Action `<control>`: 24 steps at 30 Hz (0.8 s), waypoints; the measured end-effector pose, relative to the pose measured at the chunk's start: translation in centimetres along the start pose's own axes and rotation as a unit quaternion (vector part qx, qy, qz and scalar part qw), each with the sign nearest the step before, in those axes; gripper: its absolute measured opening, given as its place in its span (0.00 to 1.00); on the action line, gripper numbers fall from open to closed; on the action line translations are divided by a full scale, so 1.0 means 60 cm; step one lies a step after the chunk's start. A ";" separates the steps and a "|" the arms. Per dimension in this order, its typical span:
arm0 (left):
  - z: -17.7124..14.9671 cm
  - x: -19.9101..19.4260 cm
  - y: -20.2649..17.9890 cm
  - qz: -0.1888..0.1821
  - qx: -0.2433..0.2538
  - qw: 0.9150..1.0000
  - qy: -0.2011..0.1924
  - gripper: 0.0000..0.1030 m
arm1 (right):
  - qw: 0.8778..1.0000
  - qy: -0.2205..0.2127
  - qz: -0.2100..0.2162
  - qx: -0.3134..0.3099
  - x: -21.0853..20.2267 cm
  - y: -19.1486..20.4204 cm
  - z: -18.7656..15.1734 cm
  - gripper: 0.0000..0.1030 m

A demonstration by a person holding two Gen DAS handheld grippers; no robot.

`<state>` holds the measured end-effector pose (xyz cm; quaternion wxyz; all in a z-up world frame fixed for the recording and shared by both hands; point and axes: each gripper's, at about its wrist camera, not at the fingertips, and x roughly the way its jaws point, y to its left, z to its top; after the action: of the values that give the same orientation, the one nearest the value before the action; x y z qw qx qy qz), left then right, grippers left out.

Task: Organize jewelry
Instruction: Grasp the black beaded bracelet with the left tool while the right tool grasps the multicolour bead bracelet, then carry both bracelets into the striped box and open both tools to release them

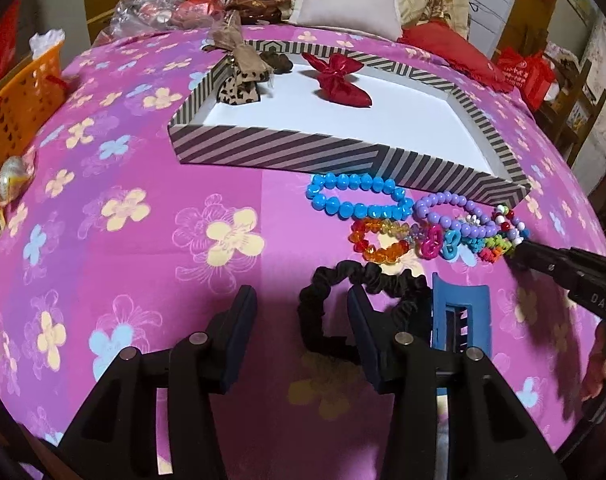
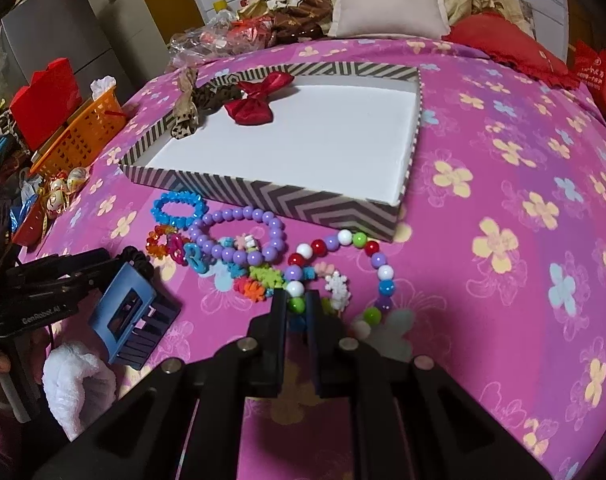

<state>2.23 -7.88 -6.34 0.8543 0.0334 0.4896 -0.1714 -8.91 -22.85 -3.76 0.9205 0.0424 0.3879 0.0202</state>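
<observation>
A striped tray (image 1: 287,152) (image 2: 263,196) with a white floor holds a red bow (image 1: 341,80) (image 2: 259,100) and leopard-print bows (image 1: 239,84). In front of it lie a blue bead bracelet (image 1: 357,200) (image 2: 177,210), a purple bead bracelet (image 2: 239,240), an orange bracelet (image 1: 381,242), a black scrunchie (image 1: 335,304) and a blue claw clip (image 1: 461,312) (image 2: 131,316). My right gripper (image 2: 296,304) is shut on a green bead of the multicolour bead necklace (image 2: 343,264). My left gripper (image 1: 301,312) is open, one finger over the scrunchie.
All lies on a pink flowered bedspread (image 1: 143,240). An orange basket (image 1: 19,108) (image 2: 83,128) stands at the left edge. Pillows and fabric pile up at the back (image 2: 387,4). A white cloth (image 2: 79,380) lies near the left hand.
</observation>
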 end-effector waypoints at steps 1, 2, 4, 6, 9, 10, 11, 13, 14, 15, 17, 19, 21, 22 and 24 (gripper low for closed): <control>0.000 0.001 -0.001 0.001 0.003 1.000 -0.002 0.40 | 1.000 0.000 0.004 0.004 -0.001 -0.003 -0.001 0.09; 0.000 0.001 -0.001 0.003 0.006 1.000 -0.004 0.33 | 1.000 -0.001 0.007 0.008 -0.002 -0.006 -0.001 0.09; 0.001 0.002 -0.003 0.010 0.014 1.000 -0.008 0.13 | 1.000 -0.004 0.018 0.019 -0.009 -0.013 -0.001 0.09; 0.002 0.002 0.003 -0.005 0.006 1.000 -0.008 0.05 | 0.999 -0.007 0.024 0.025 -0.013 -0.016 0.000 0.09; 0.003 -0.004 0.006 -0.016 -0.001 1.000 -0.013 0.02 | 0.999 -0.005 0.024 0.024 -0.015 -0.016 -0.001 0.09; 0.003 -0.009 0.004 -0.014 0.000 1.000 -0.019 0.02 | 1.000 -0.002 0.023 0.021 -0.015 -0.014 -0.002 0.09; 0.004 -0.014 0.003 -0.012 0.001 1.000 -0.025 0.02 | 1.000 0.000 0.021 0.016 -0.014 -0.012 -0.003 0.09; 0.005 -0.027 0.001 -0.012 0.003 0.999 -0.038 0.01 | 1.000 0.005 0.010 0.001 -0.012 -0.002 -0.006 0.09; 0.005 -0.032 0.002 -0.014 0.002 0.999 -0.042 0.01 | 1.000 0.006 0.009 -0.002 -0.011 0.001 -0.007 0.09; 0.006 -0.038 0.003 -0.017 0.001 0.999 -0.047 0.01 | 1.000 0.005 0.011 -0.002 -0.013 0.003 -0.008 0.09; 0.007 -0.046 0.006 -0.022 -0.003 0.998 -0.051 0.01 | 1.000 0.000 0.013 -0.001 -0.020 0.006 -0.008 0.09; 0.010 -0.057 0.009 -0.027 -0.008 0.998 -0.057 0.01 | 1.000 -0.008 0.017 0.005 -0.031 0.004 -0.006 0.09; 0.013 -0.070 0.011 -0.030 -0.011 0.997 -0.065 0.01 | 0.999 -0.019 0.024 0.015 -0.046 -0.001 -0.001 0.09; 0.014 -0.077 0.011 -0.029 -0.012 0.997 -0.069 0.01 | 0.999 -0.023 0.027 0.019 -0.051 -0.003 0.001 0.09; 0.020 -0.091 0.013 -0.029 -0.014 0.996 -0.080 0.01 | 0.998 -0.033 0.035 0.027 -0.069 -0.008 0.006 0.09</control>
<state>0.92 -6.01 -1.17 0.8857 -0.0062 0.4229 -0.1913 -11.53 -23.66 -0.57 0.9301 0.0813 0.3559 0.0402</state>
